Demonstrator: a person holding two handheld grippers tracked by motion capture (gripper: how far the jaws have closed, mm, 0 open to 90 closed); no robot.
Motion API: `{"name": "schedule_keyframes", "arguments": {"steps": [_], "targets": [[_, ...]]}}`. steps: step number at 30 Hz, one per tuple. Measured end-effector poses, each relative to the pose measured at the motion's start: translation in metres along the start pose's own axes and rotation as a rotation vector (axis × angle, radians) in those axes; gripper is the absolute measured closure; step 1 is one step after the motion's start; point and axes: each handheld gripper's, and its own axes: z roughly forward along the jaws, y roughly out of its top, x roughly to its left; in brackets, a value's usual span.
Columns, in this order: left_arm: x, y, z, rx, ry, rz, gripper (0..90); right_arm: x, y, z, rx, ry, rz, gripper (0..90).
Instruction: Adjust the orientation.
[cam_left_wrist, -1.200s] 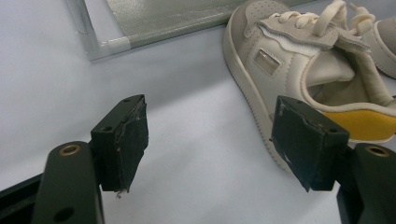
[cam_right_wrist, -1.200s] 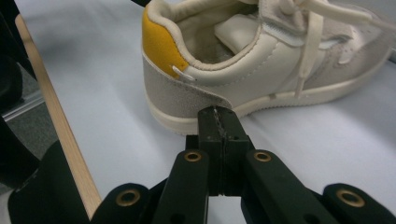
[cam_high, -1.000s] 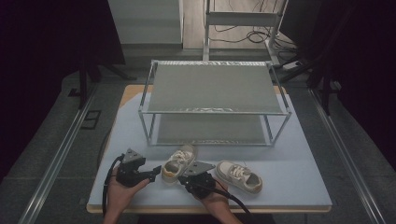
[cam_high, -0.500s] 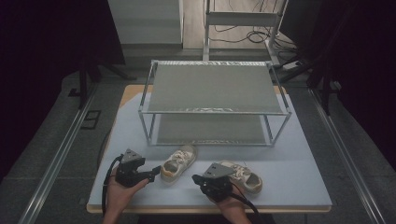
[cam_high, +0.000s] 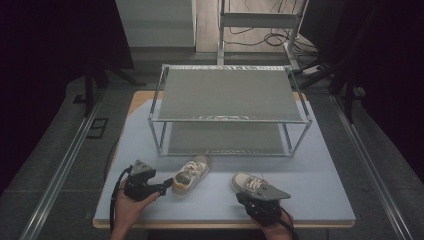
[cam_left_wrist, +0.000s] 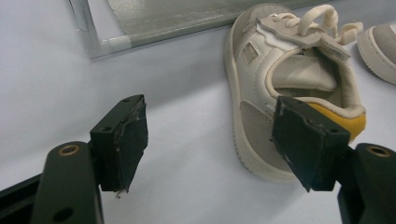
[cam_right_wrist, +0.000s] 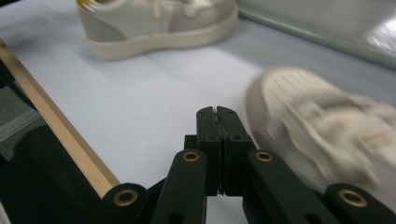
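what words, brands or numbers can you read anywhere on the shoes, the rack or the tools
None can be read.
Left shoe: a small patch on its side, too blurred to tell if it bears print.
Right shoe: motion-blurred, nothing legible.
Rack: plain mesh shelves and metal frame, no label.
Left tool and right tool: plain black, no markings.

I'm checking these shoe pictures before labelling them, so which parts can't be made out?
- Right shoe: in the high view its heel is hidden under the right gripper; in the right gripper view it is blurred.
- Left shoe: in the left gripper view part of its heel is behind the left gripper's jaw; in the right gripper view the top edge cuts it off.
- Rack: lower shelf mostly hidden under the top shelf, high view.
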Motion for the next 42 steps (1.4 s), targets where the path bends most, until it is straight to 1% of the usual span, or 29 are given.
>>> {"name": "schedule_keyframes", "arguments": {"steps": [2, 6, 12, 17, 20, 23, 25, 27, 29, 32, 34, 35, 36, 37, 38, 39, 40, 41, 42], "targets": [[0.000, 0.000, 0.000, -0.001, 0.001, 0.001, 26.9, -0.006, -0.008, -0.003, 0.005, -0.005, 0.019, 88.3], [0.000, 0.000, 0.000, -0.002, 0.000, 0.000, 26.9, -0.010, -0.008, -0.003, 0.002, -0.008, 0.029, 88.3], [0.000, -0.001, 0.001, 0.000, -0.001, -0.006, 26.9, -0.012, -0.008, -0.005, -0.002, -0.016, 0.031, 88.3], [0.000, -0.001, 0.000, -0.002, -0.004, -0.001, 26.9, -0.013, -0.007, -0.006, -0.007, -0.016, 0.032, 88.3], [-0.001, 0.000, 0.000, -0.004, -0.002, -0.004, 26.9, -0.009, -0.003, -0.002, -0.002, -0.031, 0.025, 88.4], [0.000, 0.000, 0.000, -0.005, -0.004, -0.006, 27.0, -0.005, 0.003, 0.005, 0.006, -0.047, 0.006, 88.4], [-0.001, -0.001, 0.000, -0.004, -0.005, -0.005, 26.9, -0.003, 0.009, 0.006, 0.012, -0.067, -0.009, 88.7], [-0.001, -0.001, -0.001, -0.002, -0.003, -0.002, 26.9, -0.001, 0.015, 0.004, 0.014, -0.054, -0.010, 89.0], [-0.001, -0.001, -0.001, -0.005, -0.008, -0.002, 26.9, 0.005, 0.021, -0.002, 0.009, -0.062, -0.035, 89.0], [-0.001, -0.001, -0.001, -0.005, -0.009, -0.002, 26.9, 0.005, 0.022, -0.003, 0.011, -0.062, -0.035, 89.0], [-0.001, -0.001, -0.001, -0.006, -0.008, -0.002, 26.9, 0.003, 0.018, -0.001, 0.021, -0.063, -0.028, 89.0], [-0.001, -0.001, -0.002, -0.007, -0.008, -0.003, 26.9, 0.001, 0.011, -0.004, 0.022, -0.059, -0.016, 88.9], [-0.001, -0.001, -0.002, -0.006, -0.008, -0.003, 26.9, 0.001, 0.011, -0.004, 0.022, -0.059, -0.016, 88.9], [0.000, -0.001, -0.003, -0.006, -0.006, -0.004, 26.9, -0.001, 0.007, -0.009, 0.016, -0.056, -0.013, 88.9], [0.000, -0.001, -0.003, -0.006, -0.006, -0.006, 26.9, -0.003, 0.003, -0.016, 0.006, -0.059, -0.009, 88.9], [0.001, -0.001, -0.003, -0.009, -0.007, -0.008, 26.9, -0.009, -0.004, -0.031, -0.008, -0.070, 0.010, 89.0], [0.001, -0.001, -0.003, -0.008, -0.005, -0.009, 26.9, -0.009, -0.004, -0.031, -0.008, -0.070, 0.010, 89.0], [0.002, -0.001, -0.002, -0.008, -0.005, -0.013, 26.9, -0.013, -0.011, -0.044, -0.017, -0.072, 0.024, 89.2], [0.002, -0.001, -0.002, -0.008, -0.005, -0.013, 26.9, -0.013, -0.011, -0.044, -0.017, -0.072, 0.024, 89.2]]}}
